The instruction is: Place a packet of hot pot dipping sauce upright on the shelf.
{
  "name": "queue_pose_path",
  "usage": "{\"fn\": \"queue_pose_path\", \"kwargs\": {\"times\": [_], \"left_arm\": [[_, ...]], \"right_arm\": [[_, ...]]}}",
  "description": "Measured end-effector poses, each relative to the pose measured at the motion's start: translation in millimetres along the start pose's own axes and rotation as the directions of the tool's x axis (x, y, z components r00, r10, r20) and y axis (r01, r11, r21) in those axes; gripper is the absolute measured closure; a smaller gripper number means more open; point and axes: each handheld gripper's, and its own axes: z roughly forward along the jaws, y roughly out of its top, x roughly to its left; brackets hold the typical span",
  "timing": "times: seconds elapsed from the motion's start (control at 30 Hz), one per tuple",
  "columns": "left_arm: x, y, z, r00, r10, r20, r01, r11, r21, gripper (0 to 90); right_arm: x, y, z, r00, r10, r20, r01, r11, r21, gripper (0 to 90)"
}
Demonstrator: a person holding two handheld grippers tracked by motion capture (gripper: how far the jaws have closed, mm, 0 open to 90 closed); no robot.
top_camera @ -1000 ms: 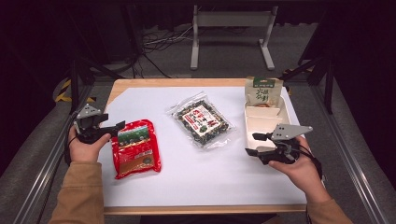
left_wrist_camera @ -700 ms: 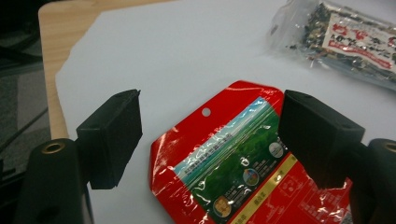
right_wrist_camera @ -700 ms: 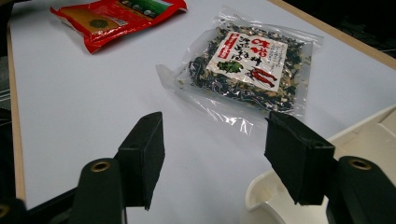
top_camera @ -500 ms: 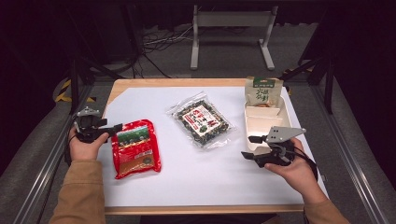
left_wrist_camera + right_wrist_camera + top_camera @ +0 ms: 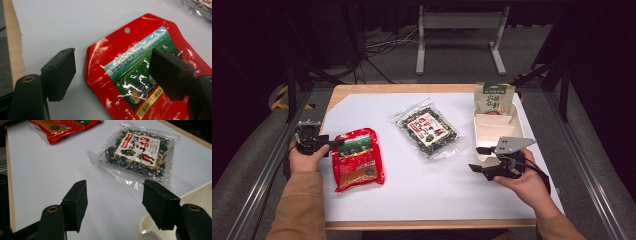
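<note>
Reaching with jaws spread wide, left gripper (image 5: 334,144) at the near-left corner of a red snack pouch (image 5: 358,159) lying flat on the white table (image 5: 412,190), right gripper (image 5: 477,159) open and empty beside a white tray (image 5: 492,131), clear seaweed bag (image 5: 428,131) between them.

Bare sheet between red pouch (image 5: 358,159) and seaweed bag (image 5: 429,131); white tray (image 5: 495,131) probably blocks right edge.

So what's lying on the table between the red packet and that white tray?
In the high view, a clear bag of dark dried greens lies on the white sheet between the red packet and the white tray.
</note>
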Motion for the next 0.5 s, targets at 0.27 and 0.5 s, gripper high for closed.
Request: {"fn": "queue_pose_path", "kwargs": {"times": [0.27, 0.5], "left_arm": [[-1.1, -1.2, 4.9, 0.9995, -0.014, 0.03, 0.013, 0.9996, 0.026, 24.2], [-2.5, -2.9, 7.4, 0.9987, -0.008, 0.05, 0.005, 0.9988, 0.05, 29.0]], "right_arm": [[1.0, -0.4, 1.2, 1.0, -0.001, -0.001, 0.001, 1.0, 0.006, 36.5], [3.0, 0.5, 2.4, 0.9999, -0.011, -0.007, 0.011, 1.0, 0.007, 35.9]]}}
